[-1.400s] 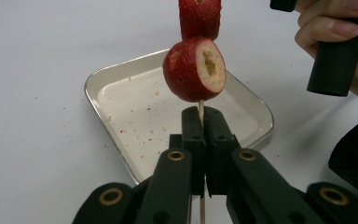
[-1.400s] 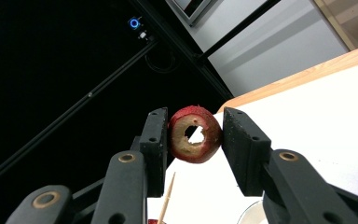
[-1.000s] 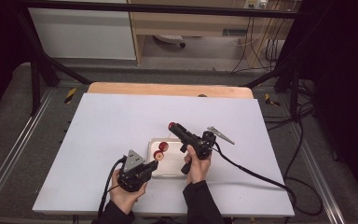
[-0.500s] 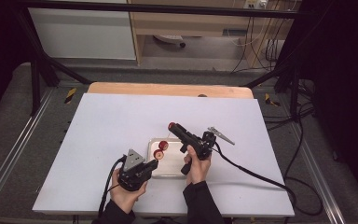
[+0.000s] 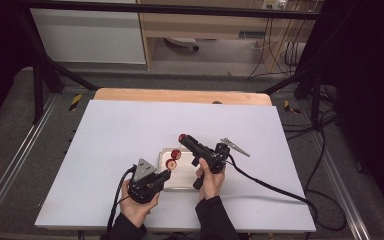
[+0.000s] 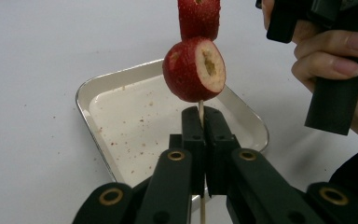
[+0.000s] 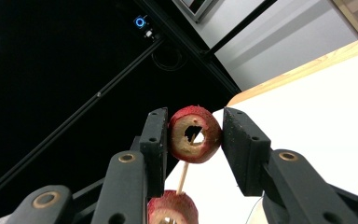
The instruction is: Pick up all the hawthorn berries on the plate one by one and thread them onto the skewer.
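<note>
While your left gripper (image 6: 200, 140) clamps the skewer (image 6: 200, 112) over the tray (image 6: 98, 93), one fruit slice (image 6: 193, 70) is threaded; your right gripper (image 7: 193, 140) grips a cored slice (image 7: 195, 134) onto its tip, unfinished.

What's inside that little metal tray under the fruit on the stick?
The tray holds no fruit, just scattered reddish crumbs on its pale floor. The left gripper, clamping the skewer, and a fruit piece cover part of the floor, so that area cannot be checked.
</note>
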